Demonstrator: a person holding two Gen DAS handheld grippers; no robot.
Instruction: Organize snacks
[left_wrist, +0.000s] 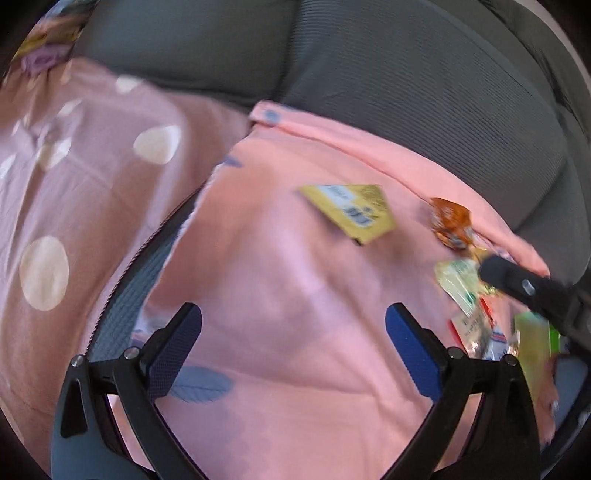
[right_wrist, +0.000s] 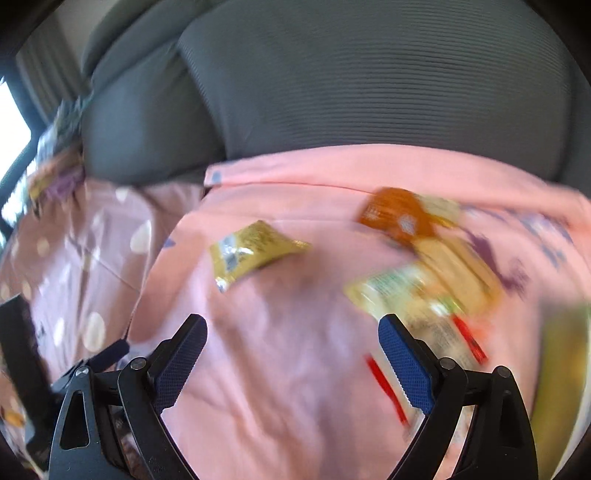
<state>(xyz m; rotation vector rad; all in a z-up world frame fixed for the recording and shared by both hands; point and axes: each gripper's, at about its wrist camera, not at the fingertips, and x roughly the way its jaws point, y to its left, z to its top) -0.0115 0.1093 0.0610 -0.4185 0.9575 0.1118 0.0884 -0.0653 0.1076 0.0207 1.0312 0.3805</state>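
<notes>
Grey ribbed sofa cushions (left_wrist: 424, 92) ran along the back, w/ a pink cloth (left_wrist: 295, 314) spread over the seat and a dusty-pink polka-dot sheet (left_wrist: 74, 166) off to the left. Snacks lay scattered on the pink cloth: a yellow sachet (left_wrist: 351, 212) out on its own near the middle, an orange-brown wrapped sweet (left_wrist: 450, 219) near the back fold, and a loose heap of pale green and red-edged packets (left_wrist: 469, 306) towards the right. Both views were blurred, so labels couldn't be read.

Left gripper (left_wrist: 293, 345) hung over bare cloth, jaws wide apart, nothing between them. Right gripper (right_wrist: 291, 356) was spread just as wide and empty, w/ the heap of packets just beside its right finger; one dark finger showed at the heap in the left view.

All looked light, thin, crinkly foil or film, prob slippery and easy to crush. Best bet imo: pinch the yellow sachet by a sealed edge or corner, since it lay flat on soft fabric that would give under the tips
</notes>
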